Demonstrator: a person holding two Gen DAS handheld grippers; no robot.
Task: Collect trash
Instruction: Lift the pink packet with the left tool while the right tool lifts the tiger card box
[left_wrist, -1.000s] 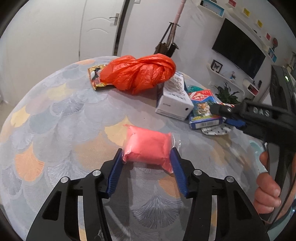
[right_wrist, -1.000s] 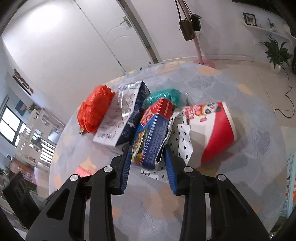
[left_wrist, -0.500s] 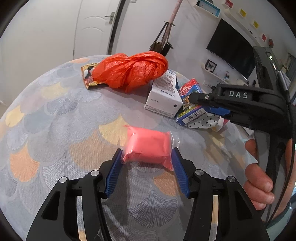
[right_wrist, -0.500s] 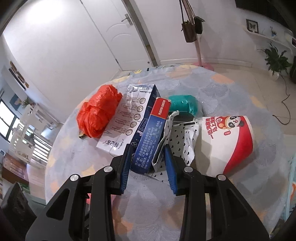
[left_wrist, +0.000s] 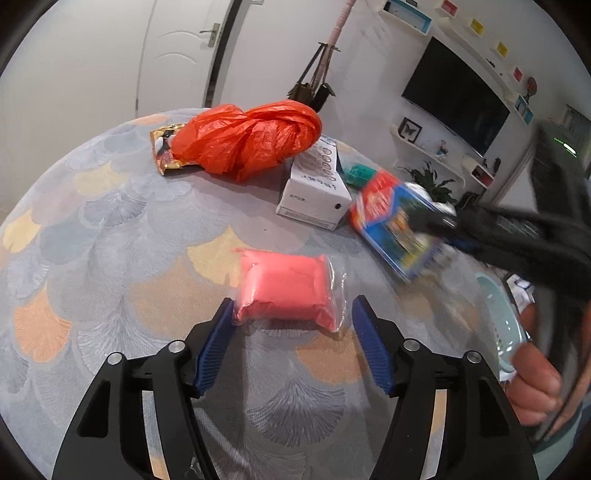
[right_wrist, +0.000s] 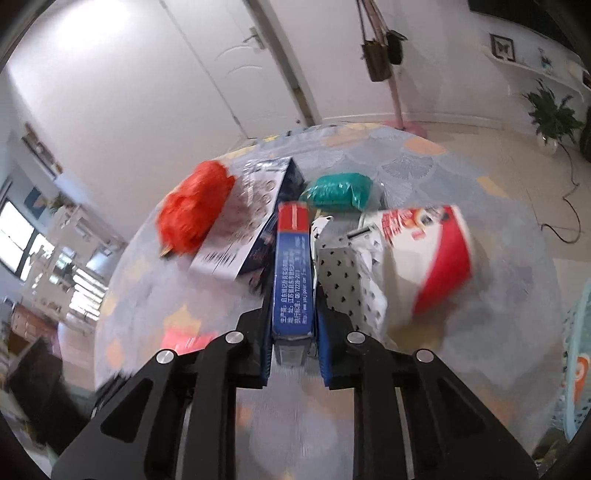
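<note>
Blue card box (right_wrist: 292, 275) sat clamped edge-on between the right gripper (right_wrist: 291, 354) pads, jaws closed down to the box's thickness; in the left wrist view the same box (left_wrist: 395, 229) looked tilted and clear of the table (left_wrist: 110, 229), blurred. Judged step: carry it over to the pale teal basket (left_wrist: 498, 317) at the table's right edge and drop it. To do that well: keep the squeeze steady, since the box was held near one end and could pivot; clear the polka-dot wrapper (right_wrist: 347, 273) and the red-and-white paper bucket (right_wrist: 432, 251) just beside it so neither got dragged; release only once over the basket rim. Left gripper (left_wrist: 291, 347) was wide open, holding nothing, its fingers either side of the near end of the pink packet (left_wrist: 286, 286) lying flat on the cloth; left pad looked about touching the packet, right pad had a gap. Likely the next pick: push further in before closing, because the film wrap looked slippery and the fill soft. Still on the table further back: orange plastic bag (left_wrist: 247, 142), gold snack wrapper (left_wrist: 164, 149) partly under it, white carton (left_wrist: 314, 188), teal packet (right_wrist: 338, 192). Collection looked early, most items remaining.
</note>
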